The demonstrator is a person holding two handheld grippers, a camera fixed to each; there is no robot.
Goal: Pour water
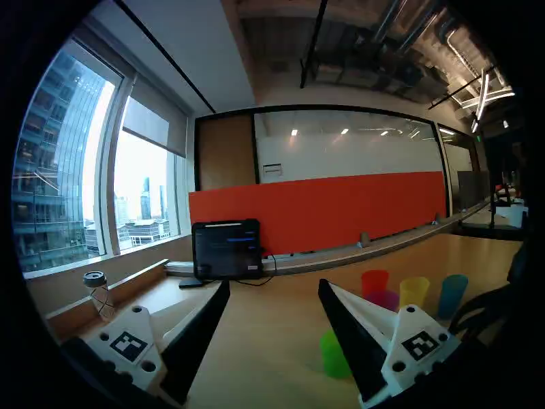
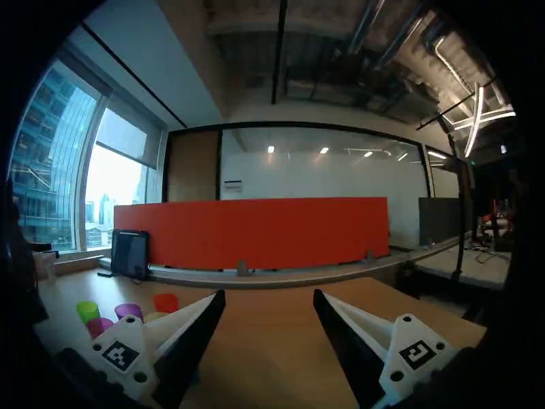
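Note:
In the left gripper view my left gripper (image 1: 274,285) is open above the wooden table (image 1: 272,341), nothing between its fingers. Right of it stand coloured plastic cups: green (image 1: 333,354), red (image 1: 374,281), magenta (image 1: 385,299), yellow (image 1: 414,291) and blue (image 1: 452,294). A clear bottle with a dark lid (image 1: 99,294) stands far left by the window ledge. In the right gripper view my right gripper (image 2: 268,293) is open and holds nothing. There the cups sit low on the left: green (image 2: 87,311), purple (image 2: 127,311), red (image 2: 165,303), magenta (image 2: 99,326).
A dark tablet (image 1: 226,249) stands propped at the table's back edge before an orange partition (image 1: 320,208); the same tablet (image 2: 130,253) appears in the right gripper view. Large windows (image 1: 61,177) run along the left. Another desk (image 2: 470,262) lies at the far right.

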